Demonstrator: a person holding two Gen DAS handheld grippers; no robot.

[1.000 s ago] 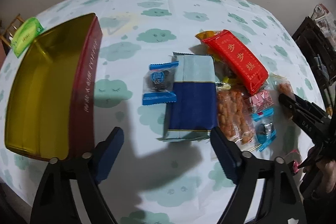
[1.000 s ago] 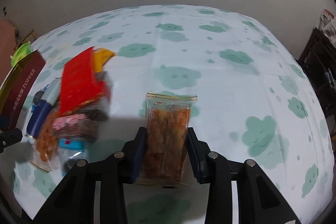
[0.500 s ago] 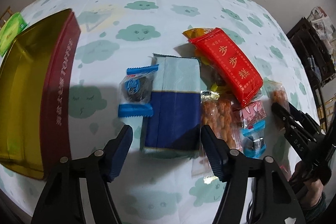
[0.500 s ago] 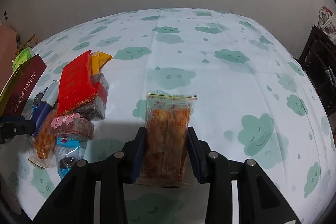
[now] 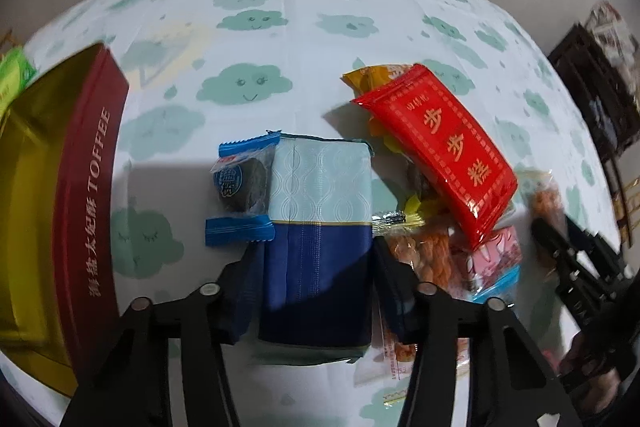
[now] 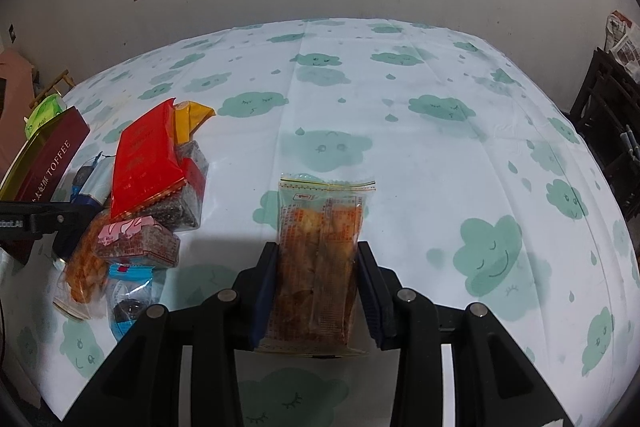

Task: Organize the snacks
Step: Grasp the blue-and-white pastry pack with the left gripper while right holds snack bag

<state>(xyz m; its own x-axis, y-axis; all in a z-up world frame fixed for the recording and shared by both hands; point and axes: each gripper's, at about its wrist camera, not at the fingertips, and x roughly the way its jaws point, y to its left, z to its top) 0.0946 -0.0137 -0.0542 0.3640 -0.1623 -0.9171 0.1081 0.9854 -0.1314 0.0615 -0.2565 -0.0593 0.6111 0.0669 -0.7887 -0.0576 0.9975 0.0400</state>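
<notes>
Closing around a light-and-dark-blue soft pack beside the open gold-lined toffee tin, left gripper; right gripper clamps a clear orange-snack packet.

- The dark red side of the open tin carried the word "TOFFEE" in pale capitals, following a row of Chinese characters too blurred to read surely.
- The red packet showed three large gold characters, "步步糕", running down its face.
- The clear snack bag bore small red print, too fine to read.
</notes>
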